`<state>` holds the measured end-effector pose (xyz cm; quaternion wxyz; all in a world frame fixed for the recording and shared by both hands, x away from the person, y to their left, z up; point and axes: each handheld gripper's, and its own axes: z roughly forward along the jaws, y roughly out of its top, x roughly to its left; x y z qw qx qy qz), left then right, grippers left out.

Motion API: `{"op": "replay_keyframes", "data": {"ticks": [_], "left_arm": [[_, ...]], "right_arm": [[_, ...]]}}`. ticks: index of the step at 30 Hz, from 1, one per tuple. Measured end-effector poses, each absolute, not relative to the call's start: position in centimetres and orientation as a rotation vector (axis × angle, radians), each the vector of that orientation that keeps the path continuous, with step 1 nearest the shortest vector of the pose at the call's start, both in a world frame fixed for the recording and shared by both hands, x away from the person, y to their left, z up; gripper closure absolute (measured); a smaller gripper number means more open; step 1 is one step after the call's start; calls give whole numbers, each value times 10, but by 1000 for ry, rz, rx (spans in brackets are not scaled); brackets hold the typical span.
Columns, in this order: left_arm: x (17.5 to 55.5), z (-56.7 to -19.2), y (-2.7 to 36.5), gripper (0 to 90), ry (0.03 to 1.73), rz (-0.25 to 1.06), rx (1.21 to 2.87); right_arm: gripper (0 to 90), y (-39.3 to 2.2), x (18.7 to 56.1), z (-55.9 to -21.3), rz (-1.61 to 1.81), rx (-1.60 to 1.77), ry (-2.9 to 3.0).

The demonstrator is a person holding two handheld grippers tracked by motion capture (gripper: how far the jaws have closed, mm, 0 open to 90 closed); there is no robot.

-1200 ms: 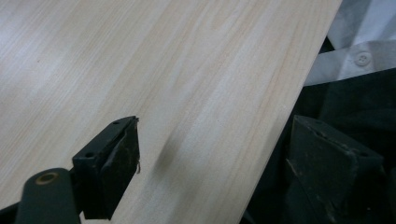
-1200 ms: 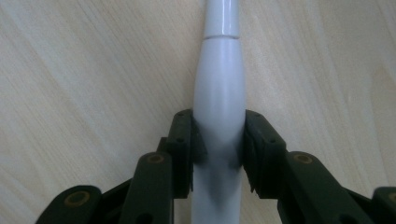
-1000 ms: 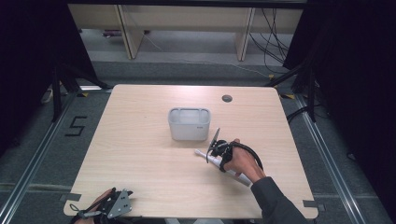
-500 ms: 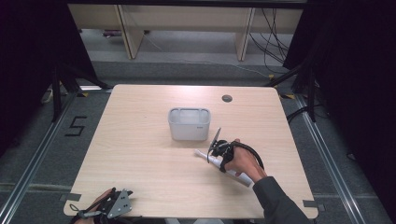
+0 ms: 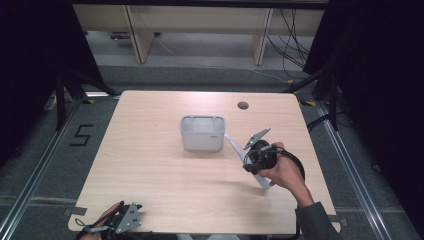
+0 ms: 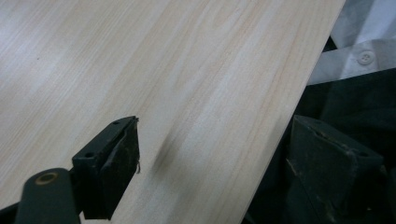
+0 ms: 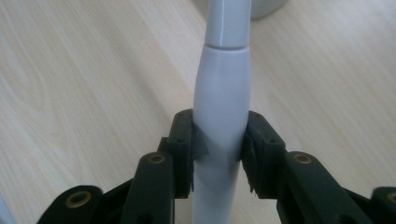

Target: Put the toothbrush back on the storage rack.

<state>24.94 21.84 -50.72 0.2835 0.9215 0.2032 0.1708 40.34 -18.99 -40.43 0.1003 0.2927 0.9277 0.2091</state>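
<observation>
Right gripper (image 7: 219,154) around (perhaps) toothbrush (image 7: 223,93).

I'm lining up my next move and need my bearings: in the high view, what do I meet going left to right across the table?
left gripper at the near edge → grey container → white handled tool, slanting up toward the container → right gripper clamped on it; round hole sits farther back.
</observation>
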Motion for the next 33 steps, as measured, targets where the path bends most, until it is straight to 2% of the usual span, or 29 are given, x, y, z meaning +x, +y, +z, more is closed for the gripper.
{"op": "replay_keyframes", "data": {"ticks": [8, 21, 24, 33], "left_arm": [[249, -508, 218, 162, 551, 478, 2466], [249, -508, 219, 163, 552, 476, 2467], [250, -506, 219, 163, 536, 419, 2480], [249, -507, 219, 162, 538, 463, 2465]], "right_arm": [[667, -200, 403, -384, 785, 849, 2592], [667, -198, 412, -385, 989, 866, 2470], [667, -195, 416, -386, 1012, 858, 2401], [667, -190, 425, -388, 1099, 841, 2327]]}}
